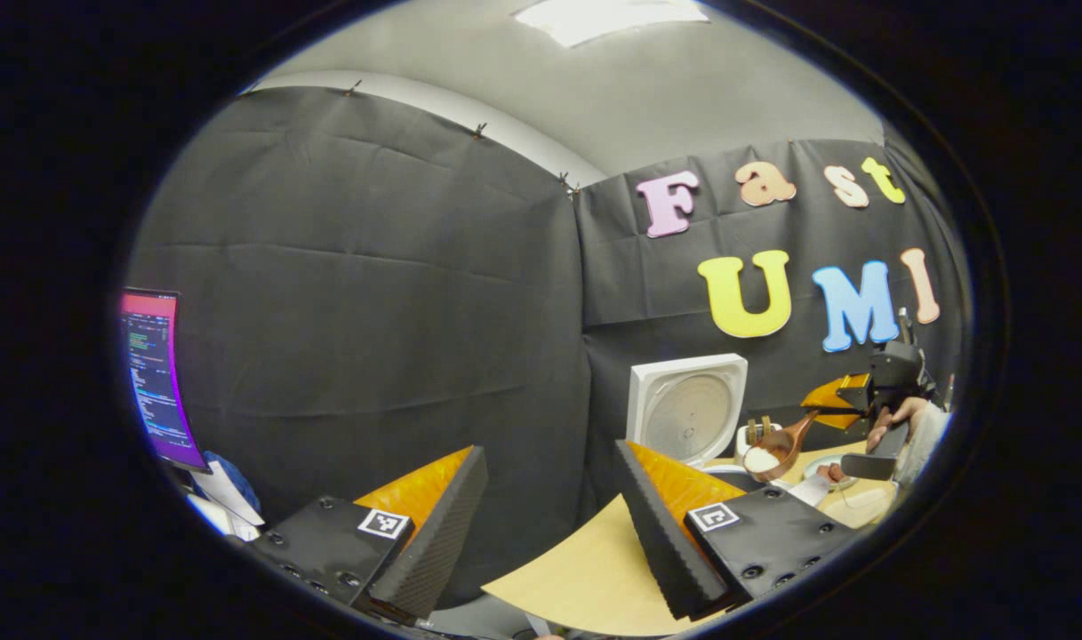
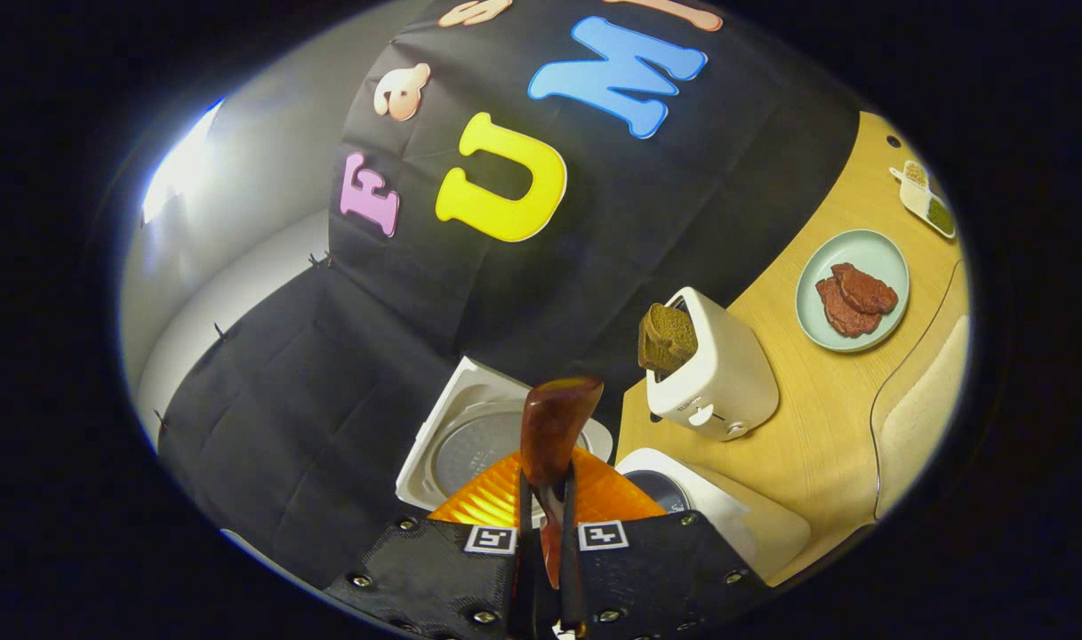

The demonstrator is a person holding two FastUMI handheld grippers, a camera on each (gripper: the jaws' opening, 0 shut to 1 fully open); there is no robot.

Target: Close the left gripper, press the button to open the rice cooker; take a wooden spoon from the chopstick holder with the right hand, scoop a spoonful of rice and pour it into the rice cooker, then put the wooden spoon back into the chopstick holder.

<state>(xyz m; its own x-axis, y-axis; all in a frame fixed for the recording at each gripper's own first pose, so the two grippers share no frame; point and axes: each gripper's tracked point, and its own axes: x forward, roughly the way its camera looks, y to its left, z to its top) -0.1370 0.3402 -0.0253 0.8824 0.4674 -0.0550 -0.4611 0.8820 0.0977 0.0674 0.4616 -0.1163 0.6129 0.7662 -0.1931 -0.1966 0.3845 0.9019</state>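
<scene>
Clamping wooden spoon [image 2: 549,427], right gripper [image 2: 545,511] above rice cooker [image 2: 469,427]; left gripper [image 1: 549,516] spread wide.

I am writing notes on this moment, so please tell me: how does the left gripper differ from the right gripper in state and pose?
The left gripper is open with nothing between its fingers; the right gripper is shut on the wooden spoon. The left gripper points toward the booth wall, away from the rice cooker; the right gripper holds its spoon over the cooker. Both are hand-held.
</scene>
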